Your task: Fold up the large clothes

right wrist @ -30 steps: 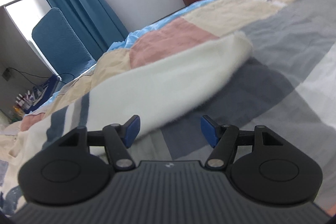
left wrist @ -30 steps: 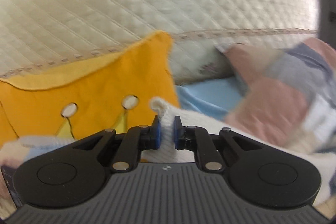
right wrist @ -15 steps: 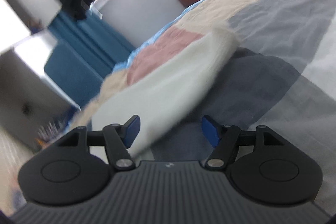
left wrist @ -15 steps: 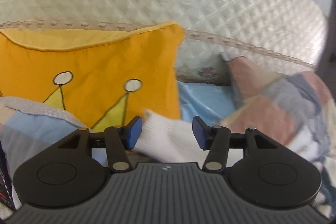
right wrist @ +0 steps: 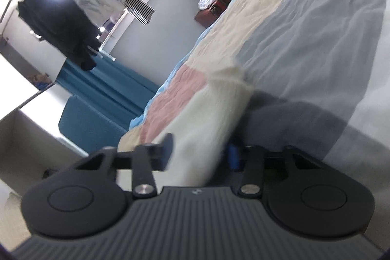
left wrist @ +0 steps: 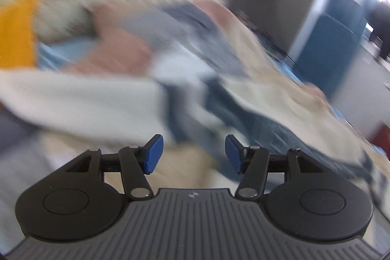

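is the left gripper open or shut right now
Open: the left gripper has its blue pads spread apart with nothing between them.

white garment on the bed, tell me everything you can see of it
The white garment looks cream, soft and fuzzy, like knit or fleece. It lies on the patchwork bedspread, one rounded end reaching away. The right gripper has its fingers on either side of the near end. The blurred left view shows it lying ahead of the open left gripper.

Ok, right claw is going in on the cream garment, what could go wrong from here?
Right claw straddles the cream garment with its jaws apart, so closing may also pinch the patchwork quilt beneath. The left claw is open and empty, its view motion-blurred, so that garment end lies unheld and could drag if you lift.
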Available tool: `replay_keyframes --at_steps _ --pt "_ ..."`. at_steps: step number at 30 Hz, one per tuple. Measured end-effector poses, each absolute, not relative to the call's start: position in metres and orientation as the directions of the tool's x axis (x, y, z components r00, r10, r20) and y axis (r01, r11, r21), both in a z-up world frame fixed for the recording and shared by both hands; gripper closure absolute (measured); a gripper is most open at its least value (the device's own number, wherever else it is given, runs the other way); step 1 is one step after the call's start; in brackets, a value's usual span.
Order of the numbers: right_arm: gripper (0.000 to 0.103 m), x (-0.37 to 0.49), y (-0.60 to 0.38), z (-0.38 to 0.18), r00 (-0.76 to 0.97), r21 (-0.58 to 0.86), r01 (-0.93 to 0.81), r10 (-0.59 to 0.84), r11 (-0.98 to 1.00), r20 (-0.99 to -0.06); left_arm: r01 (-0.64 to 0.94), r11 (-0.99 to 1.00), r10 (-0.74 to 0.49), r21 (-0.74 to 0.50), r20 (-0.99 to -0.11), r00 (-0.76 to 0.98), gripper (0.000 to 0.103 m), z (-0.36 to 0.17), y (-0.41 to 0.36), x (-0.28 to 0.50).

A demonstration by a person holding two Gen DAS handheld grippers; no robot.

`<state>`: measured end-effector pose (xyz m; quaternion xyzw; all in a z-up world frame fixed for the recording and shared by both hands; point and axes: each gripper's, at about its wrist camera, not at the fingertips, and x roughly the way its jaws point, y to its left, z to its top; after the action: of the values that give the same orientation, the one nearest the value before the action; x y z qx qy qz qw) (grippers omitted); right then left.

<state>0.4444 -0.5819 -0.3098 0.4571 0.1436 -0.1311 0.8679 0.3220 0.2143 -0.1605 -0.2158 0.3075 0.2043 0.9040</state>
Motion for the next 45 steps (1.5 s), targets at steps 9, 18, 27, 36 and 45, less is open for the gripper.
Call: replay_keyframes --at_steps 9,18,27,36,45 --pt "0.092 0.446 -0.592 -0.3 0.929 0.692 0.357 -0.164 0.628 -0.332 -0.306 0.907 0.018 -0.29 -0.699 0.715 0.041 -0.222 0.115 0.356" --pt "0.092 0.463 -0.576 -0.21 0.972 0.646 0.228 -0.134 0.729 -0.193 -0.327 0.914 0.04 -0.238 -0.751 0.659 0.041 -0.257 0.123 0.358" --pt "0.092 0.46 -0.458 -0.091 0.999 0.425 -0.009 0.031 0.905 -0.045 -0.309 0.899 -0.024 -0.311 -0.739 0.673 0.042 -0.246 0.137 0.341" --pt "0.092 0.43 -0.314 -0.007 0.957 0.244 -0.288 0.286 0.926 0.045 -0.28 0.89 -0.074 -0.36 -0.72 0.69 0.042 -0.235 0.156 0.323" --pt "0.092 0.383 -0.194 0.011 0.87 0.096 -0.487 0.492 0.868 -0.037 -0.269 0.875 -0.086 -0.402 -0.675 0.733 0.042 -0.217 0.178 0.309"
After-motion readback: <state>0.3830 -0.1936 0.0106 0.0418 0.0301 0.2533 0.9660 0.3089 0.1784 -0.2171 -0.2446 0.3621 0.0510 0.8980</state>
